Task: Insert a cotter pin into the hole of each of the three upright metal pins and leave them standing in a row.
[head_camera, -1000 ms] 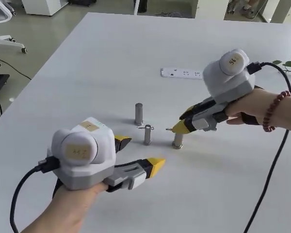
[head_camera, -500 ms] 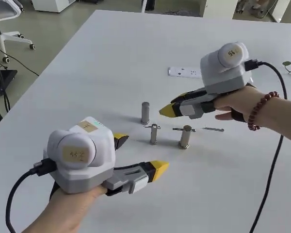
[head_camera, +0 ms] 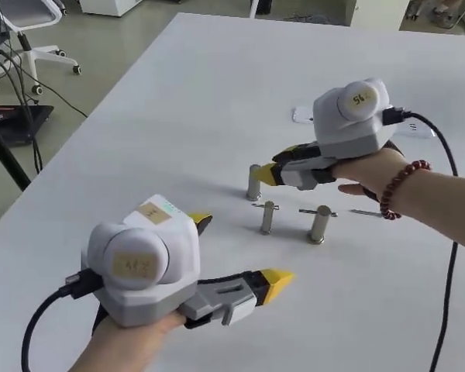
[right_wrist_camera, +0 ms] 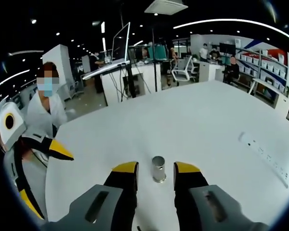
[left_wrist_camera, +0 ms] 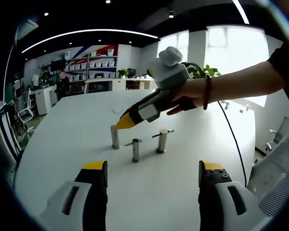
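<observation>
Now my right tongs (head_camera: 266, 174), parted and empty, hover just beside the bare far-left pin (right_wrist_camera: 158, 169); a careless nudge could topple it. Its cotter (head_camera: 366, 212) lies loose on the table (head_camera: 178, 93), off to the right. Left tongs (left_wrist_camera: 153, 166) hang open, near.

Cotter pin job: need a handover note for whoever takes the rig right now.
Tools: left tool open, empty, hovering short of the pins; right tool open, empty, with the far metal pin lined up between its jaws.
Things: three pins upright in a row on the white table.
Done: the middle pin and near pin each carry an inserted cotter pin.
Left: the far metal pin is bare. A loose cotter pin lies right of the near pin in the head view; fetch it and thread it through.
</observation>
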`<state>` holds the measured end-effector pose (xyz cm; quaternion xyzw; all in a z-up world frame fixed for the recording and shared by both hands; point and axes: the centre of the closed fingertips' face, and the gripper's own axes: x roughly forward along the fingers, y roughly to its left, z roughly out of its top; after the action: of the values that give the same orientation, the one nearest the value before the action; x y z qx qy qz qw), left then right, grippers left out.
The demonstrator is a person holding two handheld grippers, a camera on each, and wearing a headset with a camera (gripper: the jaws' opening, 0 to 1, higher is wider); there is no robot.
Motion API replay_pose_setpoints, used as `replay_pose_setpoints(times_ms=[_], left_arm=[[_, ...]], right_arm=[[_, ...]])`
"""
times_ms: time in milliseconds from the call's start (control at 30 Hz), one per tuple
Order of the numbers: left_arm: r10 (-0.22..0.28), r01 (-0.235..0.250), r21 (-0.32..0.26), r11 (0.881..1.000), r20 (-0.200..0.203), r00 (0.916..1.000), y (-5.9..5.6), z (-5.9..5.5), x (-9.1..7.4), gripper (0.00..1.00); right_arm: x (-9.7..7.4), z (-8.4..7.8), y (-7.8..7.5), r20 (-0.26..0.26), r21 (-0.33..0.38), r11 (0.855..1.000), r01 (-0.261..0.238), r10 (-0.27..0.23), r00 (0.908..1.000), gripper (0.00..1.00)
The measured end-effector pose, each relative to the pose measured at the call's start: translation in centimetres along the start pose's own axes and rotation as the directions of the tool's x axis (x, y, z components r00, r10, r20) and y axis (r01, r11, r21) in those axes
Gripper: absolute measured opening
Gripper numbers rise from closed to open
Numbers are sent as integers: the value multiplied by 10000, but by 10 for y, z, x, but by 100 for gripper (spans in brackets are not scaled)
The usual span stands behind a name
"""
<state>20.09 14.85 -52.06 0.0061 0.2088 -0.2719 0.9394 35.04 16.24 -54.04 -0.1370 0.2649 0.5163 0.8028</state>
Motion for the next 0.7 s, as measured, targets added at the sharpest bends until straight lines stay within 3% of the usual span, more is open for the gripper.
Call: replay_pose_setpoints(times_ms=[200,467,700], left_arm=[[45,-45,8,10000,-35,10000,0,-3,-1,81],[498,-498,-139,9987,-15,9988,13,-4,-5,80],[499,-500,-200,9985,-42,9987,13,-5,-2,79]], right_arm=[[11,-5,-2,-122,16,9998,173,-173,9998,23],[20,-8,-5,-229,-19,9989,460,-460,9987,18],[27,-13,-8,-267,-489,9978,438,-451,9986,14]])
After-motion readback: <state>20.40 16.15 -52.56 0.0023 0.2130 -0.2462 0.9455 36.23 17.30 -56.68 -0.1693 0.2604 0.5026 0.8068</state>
